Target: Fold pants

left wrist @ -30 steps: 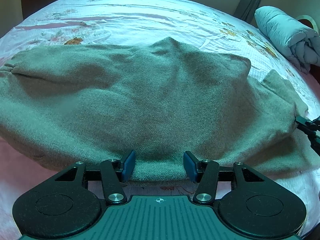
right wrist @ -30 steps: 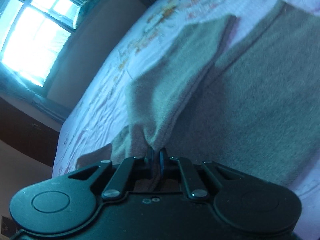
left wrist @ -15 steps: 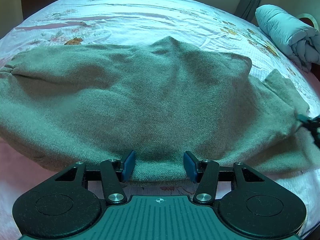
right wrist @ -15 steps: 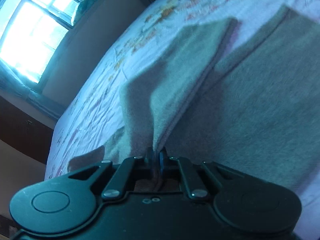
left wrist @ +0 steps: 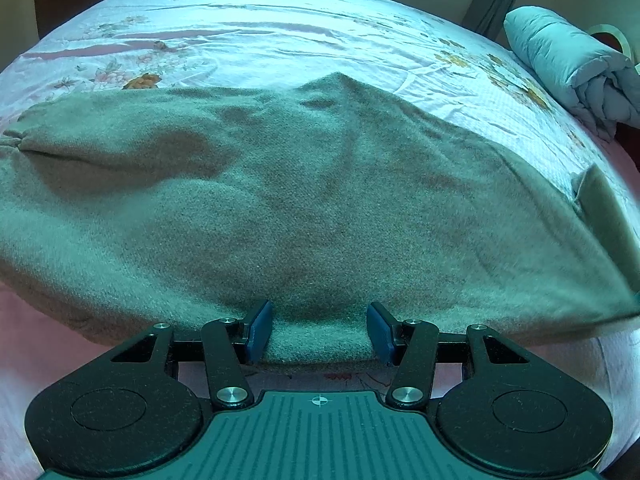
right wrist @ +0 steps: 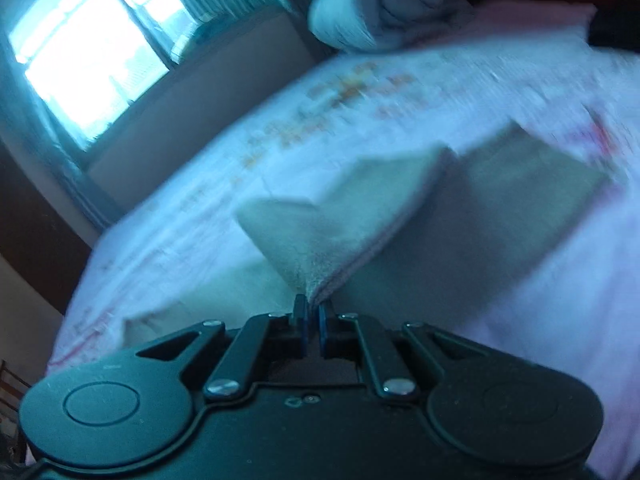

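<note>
Nearest, the left gripper [left wrist: 319, 330] has its jaws wide apart, straddling the near hem of the pants [left wrist: 304, 200] without pinching it; the cloth edge sits between the blue pads. From there the grey pants spread flat across the bed [left wrist: 280, 32], long axis running left to right. At the right end, the right gripper [right wrist: 312, 312] has its jaws clamped on a cloth corner, lifted clear of the sheet in a peaked flap [right wrist: 340, 216]. The fold likely carries that flap leftward over the body, so the right arm leads. Beyond lies a rolled quilt [left wrist: 560, 56]
</note>
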A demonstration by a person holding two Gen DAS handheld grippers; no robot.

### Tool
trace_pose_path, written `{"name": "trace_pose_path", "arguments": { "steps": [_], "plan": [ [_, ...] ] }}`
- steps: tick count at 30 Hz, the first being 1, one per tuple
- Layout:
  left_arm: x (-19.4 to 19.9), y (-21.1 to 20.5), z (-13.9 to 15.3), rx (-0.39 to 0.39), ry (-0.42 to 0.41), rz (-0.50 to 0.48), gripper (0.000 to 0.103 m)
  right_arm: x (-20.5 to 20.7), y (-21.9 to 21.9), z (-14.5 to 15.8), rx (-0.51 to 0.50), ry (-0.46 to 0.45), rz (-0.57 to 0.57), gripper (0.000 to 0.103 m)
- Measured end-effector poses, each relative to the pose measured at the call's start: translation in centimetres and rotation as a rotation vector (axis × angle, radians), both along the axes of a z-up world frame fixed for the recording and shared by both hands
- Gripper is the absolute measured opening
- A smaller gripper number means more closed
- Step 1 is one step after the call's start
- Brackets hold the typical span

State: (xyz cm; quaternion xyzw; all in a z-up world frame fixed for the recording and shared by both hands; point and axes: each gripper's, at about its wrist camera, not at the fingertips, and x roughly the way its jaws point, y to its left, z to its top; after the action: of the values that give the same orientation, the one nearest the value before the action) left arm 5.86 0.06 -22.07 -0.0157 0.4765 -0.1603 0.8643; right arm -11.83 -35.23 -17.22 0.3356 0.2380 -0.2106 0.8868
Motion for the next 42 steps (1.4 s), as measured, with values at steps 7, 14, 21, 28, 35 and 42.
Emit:
{"name": "trace_pose_path", "arguments": {
  "steps": [7, 14, 21, 28, 35, 42],
  "plan": [
    [0.1, 0.0, 0.1, 0.003, 0.003, 0.004, 0.053, 0.0, -0.2, -1.8, 0.044, 0.035, -0.032, 0.000],
    [-0.7, -0.3, 1.1, 0.019, -0.012, 0.002, 0.053, 1.1, -1.0, -4.0, 0.049, 0.116, -0.020, 0.000],
    [-2.8, -5.3, 3.9, -0.051, -0.051, -0.120, 0.053, -0.5, -1.9, -3.1, 0.147, 0.023, -0.025, 0.018],
    [-4.1, -14.4, 2.5, -0.053, -0.040, -0.263, 0.053, -1.3, -6.4, -2.2, 0.142, 0.002, -0.062, 0.019],
    [-4.6, -18.0, 0.0, -0.022, 0.024, -0.273, 0.053, 0.0, -11.4, -2.7, 0.159, 0.017, -0.106, 0.020],
    [-4.7, -17.8, -0.1, -0.022, 0.028, -0.281, 0.053, 2.8, -15.6, -3.7, 0.188, 0.006, -0.134, 0.020]
  ]
}}
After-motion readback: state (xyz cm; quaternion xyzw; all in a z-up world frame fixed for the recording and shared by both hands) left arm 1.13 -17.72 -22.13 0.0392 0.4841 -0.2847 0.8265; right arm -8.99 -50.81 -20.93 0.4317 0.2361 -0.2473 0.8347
